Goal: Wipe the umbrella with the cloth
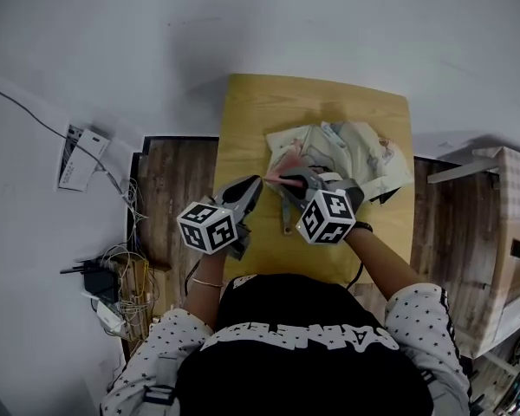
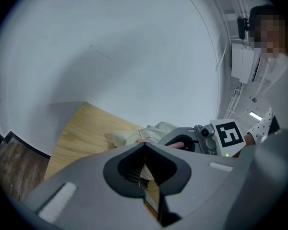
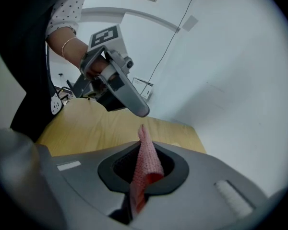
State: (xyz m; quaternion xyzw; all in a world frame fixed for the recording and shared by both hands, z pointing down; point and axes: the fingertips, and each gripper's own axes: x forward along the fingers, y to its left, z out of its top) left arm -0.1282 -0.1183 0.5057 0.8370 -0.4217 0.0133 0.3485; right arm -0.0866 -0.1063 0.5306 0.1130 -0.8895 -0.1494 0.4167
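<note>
The wooden surface (image 1: 251, 111) fills the middle of the scene, a narrow top pushed against a pale wall. On its far half lies the umbrella (image 1: 347, 150), collapsed into a loose heap of cream printed fabric, not opened out.

The person leans over the near edge with a claw in each hand. The left claw (image 1: 256, 185) is pressed together and, as far as I can see, has nothing in it; its tips point at the near edge of the umbrella. Just beside it the right claw (image 1: 290, 182) angles down, pinching the cloth (image 3: 145, 166) – a small pink woven rag that stands up in a fold between the pads.

I'd say the wiping has hardly begun: the cloth is in hand and close to the fabric, but I cannot tell whether it touches yet. The next move calls for laying the rag flat on the umbrella and dragging it across – with the left claw probably needed to pin the loose folds.

A cardboard box (image 1: 503, 232) stands to the right, well apart, and a tangle of cables (image 1: 113, 293) lies on the floor to the left. Neither is in the way; only the two claws crowd each other.
</note>
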